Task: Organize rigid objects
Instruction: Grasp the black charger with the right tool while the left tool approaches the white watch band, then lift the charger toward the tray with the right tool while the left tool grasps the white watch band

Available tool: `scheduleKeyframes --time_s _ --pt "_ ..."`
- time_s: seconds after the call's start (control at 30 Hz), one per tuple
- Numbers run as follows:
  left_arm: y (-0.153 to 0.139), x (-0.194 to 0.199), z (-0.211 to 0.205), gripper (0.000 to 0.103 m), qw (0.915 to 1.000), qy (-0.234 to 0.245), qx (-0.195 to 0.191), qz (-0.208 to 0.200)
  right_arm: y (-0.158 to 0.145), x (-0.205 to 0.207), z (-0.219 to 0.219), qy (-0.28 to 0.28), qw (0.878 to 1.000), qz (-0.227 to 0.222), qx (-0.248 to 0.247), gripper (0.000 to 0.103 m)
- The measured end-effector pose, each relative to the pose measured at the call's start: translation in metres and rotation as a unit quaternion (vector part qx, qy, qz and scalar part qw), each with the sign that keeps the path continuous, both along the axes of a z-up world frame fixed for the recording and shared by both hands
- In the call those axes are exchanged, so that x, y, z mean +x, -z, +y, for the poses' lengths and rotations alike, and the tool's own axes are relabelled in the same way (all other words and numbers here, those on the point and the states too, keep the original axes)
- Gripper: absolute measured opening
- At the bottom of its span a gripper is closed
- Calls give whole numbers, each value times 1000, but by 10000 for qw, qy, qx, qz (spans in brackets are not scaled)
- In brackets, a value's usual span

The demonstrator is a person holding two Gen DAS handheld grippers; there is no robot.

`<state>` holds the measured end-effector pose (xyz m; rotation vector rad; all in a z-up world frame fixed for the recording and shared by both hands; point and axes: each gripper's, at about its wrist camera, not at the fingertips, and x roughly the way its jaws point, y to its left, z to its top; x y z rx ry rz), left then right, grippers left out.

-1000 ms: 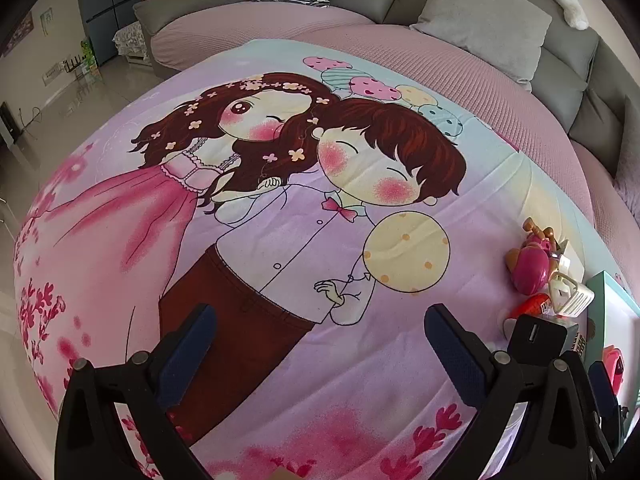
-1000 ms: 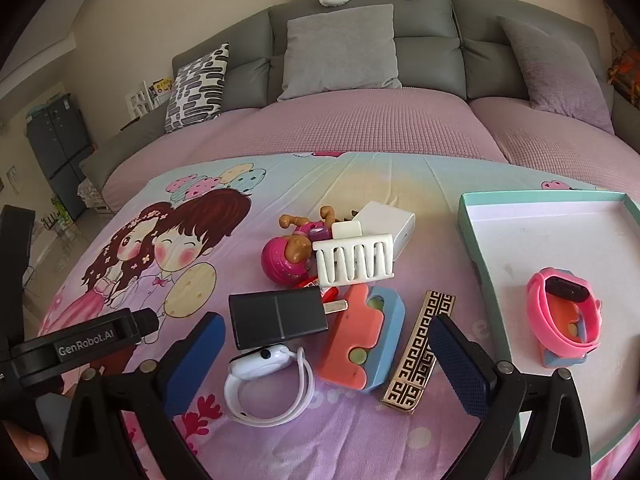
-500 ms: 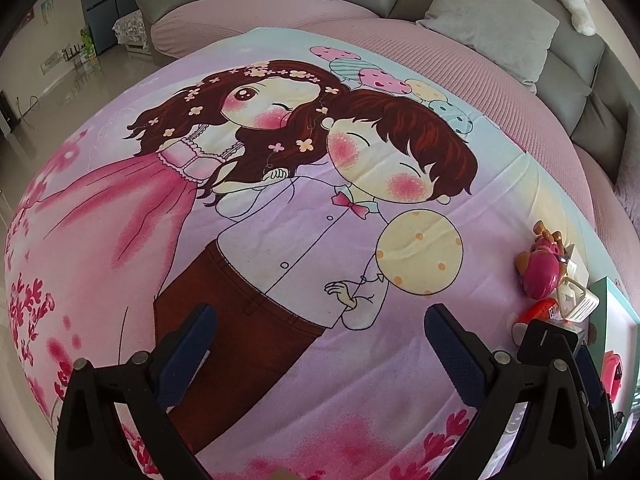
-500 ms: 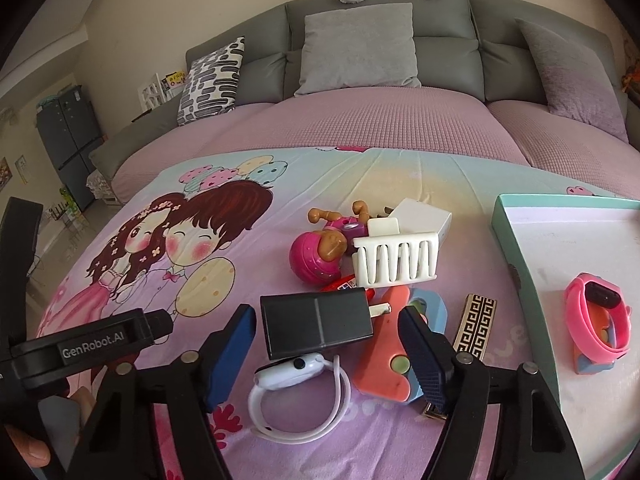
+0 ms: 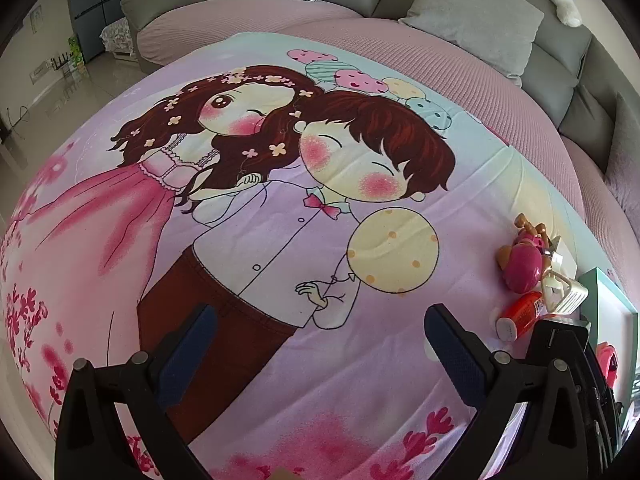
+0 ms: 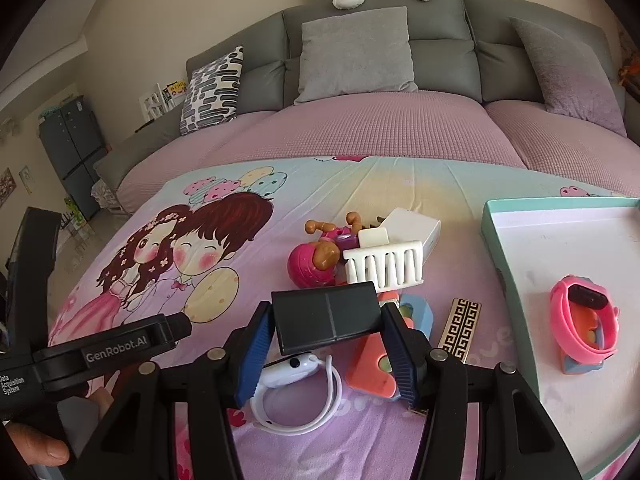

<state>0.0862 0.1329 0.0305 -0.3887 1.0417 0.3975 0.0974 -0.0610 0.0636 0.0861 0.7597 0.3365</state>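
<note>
My right gripper [image 6: 326, 354] is shut on a black rectangular box [image 6: 326, 316], its blue pads against the box's two short ends. Around it lies a heap: a white watch [image 6: 294, 384], an orange and blue block toy [image 6: 380, 360], a gold patterned bar [image 6: 460, 328], a white toy crib [image 6: 384, 266] and a pink ball toy [image 6: 310, 266]. A teal-rimmed tray [image 6: 494, 236] on the right holds a pink watch [image 6: 582, 320]. My left gripper [image 5: 320, 352] is open and empty over the printed sheet, left of the heap.
The cartoon bedsheet [image 5: 280, 200] covers a pink bed in front of a grey sofa [image 6: 400, 60] with cushions. An orange tube [image 5: 520, 314] and the pink ball toy [image 5: 524, 268] show at the right of the left wrist view. The left gripper's body [image 6: 100, 352] sits left of my right gripper.
My right gripper has closed from wide open onto the black box and moved in over it. My left gripper has stayed open and shifted only slightly.
</note>
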Motion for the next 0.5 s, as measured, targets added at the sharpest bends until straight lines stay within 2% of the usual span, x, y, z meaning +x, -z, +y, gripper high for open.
scheduleKeyframes --time_s 0.3,0.5 --pt "-8 6 -20 103 9993 373 8 -89 -22 -5 -44 598 9980 -206 -74 57" --pt "-11 10 -46 103 9961 857 -113 -157 -29 -7 -74 999 9947 -224 3 57"
